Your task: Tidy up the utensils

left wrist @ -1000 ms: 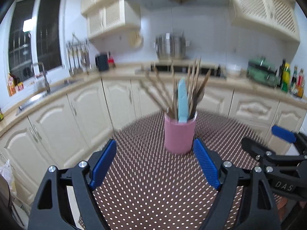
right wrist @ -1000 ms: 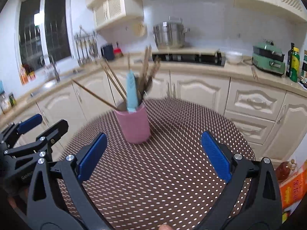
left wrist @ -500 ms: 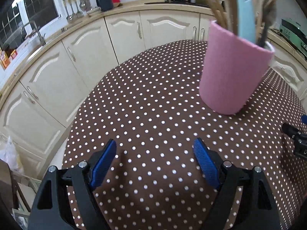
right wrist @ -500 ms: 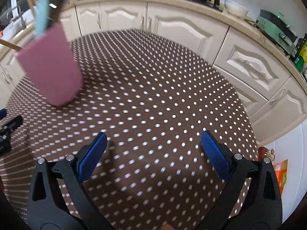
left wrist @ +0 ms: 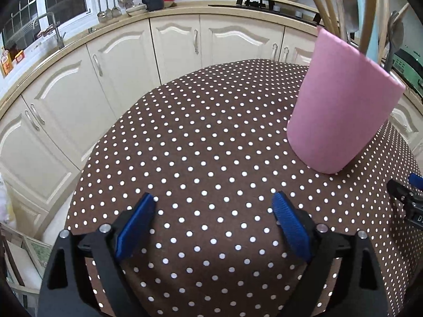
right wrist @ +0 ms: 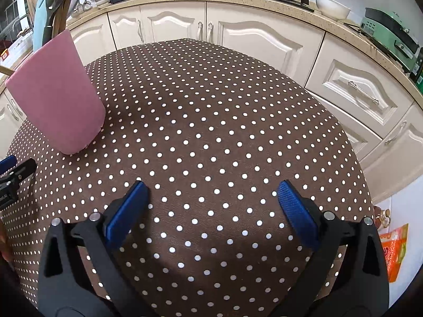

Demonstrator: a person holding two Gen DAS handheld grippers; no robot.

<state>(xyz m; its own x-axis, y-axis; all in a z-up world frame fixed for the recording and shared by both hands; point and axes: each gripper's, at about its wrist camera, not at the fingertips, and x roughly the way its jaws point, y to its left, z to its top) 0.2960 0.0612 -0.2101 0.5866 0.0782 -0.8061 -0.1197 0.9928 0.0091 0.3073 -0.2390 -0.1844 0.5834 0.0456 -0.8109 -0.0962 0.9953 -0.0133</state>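
Pink utensil cup (left wrist: pixel 341 105) upper right of left view, on dotted tablecloth (left wrist: pixel 201 137) — left gripper (left wrist: pixel 214 224) just widened, right gripper (right wrist: pixel 211 206) agape, both empty; approach handles from above, singly.

1. Both views are bright and evenly lit, and the colours are clear.
2. The window (left wrist: pixel 63 2) at the upper left of the left view looks dark, so the light seems to come from the room itself.
3. A soft shadow lies on the desk (right wrist: pixel 211 132) near the bottom of the right view.
4. Both pictures are sharp, without motion blur.
5. The fisheye bends the cabinets (left wrist: pixel 174 45) strongly, and the corners are black.
6. The cup (left wrist: pixel 343 111) looks stretched and tilted near the edge.
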